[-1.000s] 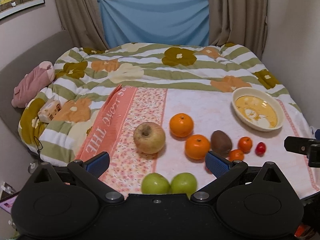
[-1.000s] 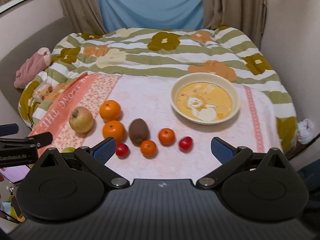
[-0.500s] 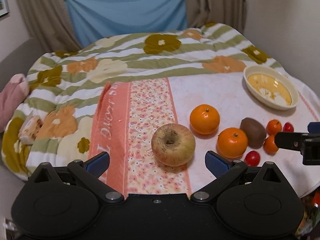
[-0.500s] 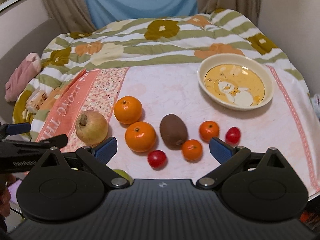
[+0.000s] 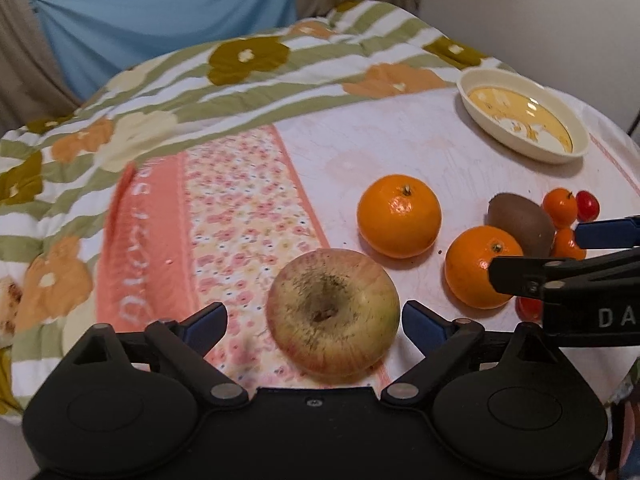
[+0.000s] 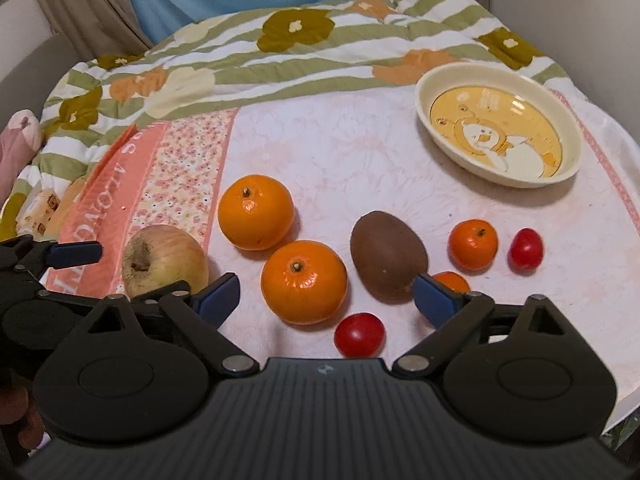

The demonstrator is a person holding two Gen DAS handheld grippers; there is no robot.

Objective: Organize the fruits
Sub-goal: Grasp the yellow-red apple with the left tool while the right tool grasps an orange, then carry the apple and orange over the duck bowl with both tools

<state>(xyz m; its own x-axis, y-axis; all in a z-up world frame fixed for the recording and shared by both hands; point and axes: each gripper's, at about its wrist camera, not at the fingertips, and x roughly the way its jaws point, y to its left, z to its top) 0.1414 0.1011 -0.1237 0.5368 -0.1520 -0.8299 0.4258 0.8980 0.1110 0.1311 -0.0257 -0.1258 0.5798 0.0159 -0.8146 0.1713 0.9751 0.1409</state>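
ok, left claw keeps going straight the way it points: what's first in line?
Most likely the apple. It sits between the left claw's open fingers, whose jaws have just been closing a little, with gaps visible on both sides. Depth is hard to judge, so contact could come at the cloth under it instead.

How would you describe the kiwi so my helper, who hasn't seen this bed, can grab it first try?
Find the cream bowl with the bear picture on the pink cloth. Nearer the camera lies a cluster of fruit; the kiwi sits in its middle, right of the two large oranges. It is the only brown, matte, egg-shaped piece; its neighbours are shiny orange or red.
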